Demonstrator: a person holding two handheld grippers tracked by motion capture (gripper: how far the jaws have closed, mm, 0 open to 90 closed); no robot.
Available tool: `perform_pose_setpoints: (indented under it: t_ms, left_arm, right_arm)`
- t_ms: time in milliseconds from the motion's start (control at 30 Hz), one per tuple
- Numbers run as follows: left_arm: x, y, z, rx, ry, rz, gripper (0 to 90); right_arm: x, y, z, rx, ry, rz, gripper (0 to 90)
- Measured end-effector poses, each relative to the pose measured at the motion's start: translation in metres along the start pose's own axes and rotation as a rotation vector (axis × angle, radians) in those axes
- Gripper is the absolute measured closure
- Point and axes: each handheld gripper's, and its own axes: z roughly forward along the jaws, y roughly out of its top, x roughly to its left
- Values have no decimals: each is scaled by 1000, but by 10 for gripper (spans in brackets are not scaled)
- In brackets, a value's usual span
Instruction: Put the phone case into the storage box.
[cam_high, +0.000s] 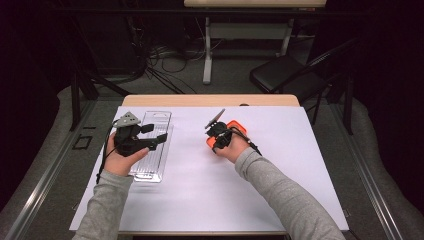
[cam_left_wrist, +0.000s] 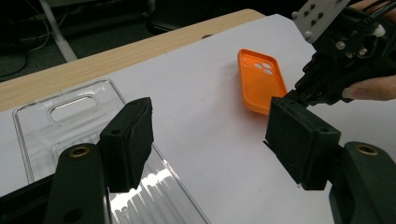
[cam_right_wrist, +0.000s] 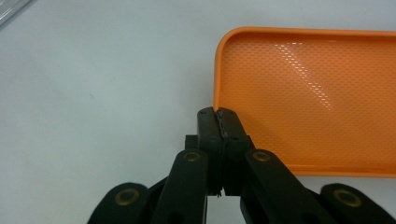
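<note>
A white sheet (cam_high: 200, 190) covers the wooden table (cam_high: 210, 100), and both claws work above it. Under the left claw (cam_high: 159, 132) lies a long clear plastic tray (cam_high: 155, 120), its ribbed floor running beneath and past the jaws; in the left gripper view the tray's slotted end (cam_left_wrist: 72, 103) sits beyond the left jaw. That claw stands wide, nothing between its pads, held by the person's left hand (cam_high: 117, 160). Across the gap between those jaws sits an orange phone case (cam_left_wrist: 261, 79), flat on the sheet, open side up, camera cutouts at its far end. The right claw (cam_right_wrist: 219, 122) is at that case: jaws pressed tight together, tips meeting right on the case's near rim (cam_right_wrist: 216, 100). The textured orange inside spreads out to the right of the tips. Whether the rim is pinched or merely touched, I can't tell.
</note>
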Motion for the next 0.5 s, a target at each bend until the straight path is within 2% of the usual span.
perform_pose_setpoints:
  t_ms: [100,200,500]
  left_arm:
    - [-1,0,0,0,1,2,322]
    - [-1,0,1,0,2,5,326]
    - [-5,0,4,15,-19,-1,339]
  right_arm:
    - [-1,-2,-3,-11,-6,-18,900]
    - [-1,-6,-6,-48,-12,-41,900]
    - [3,-21,-17,-156,-44,-169,900]
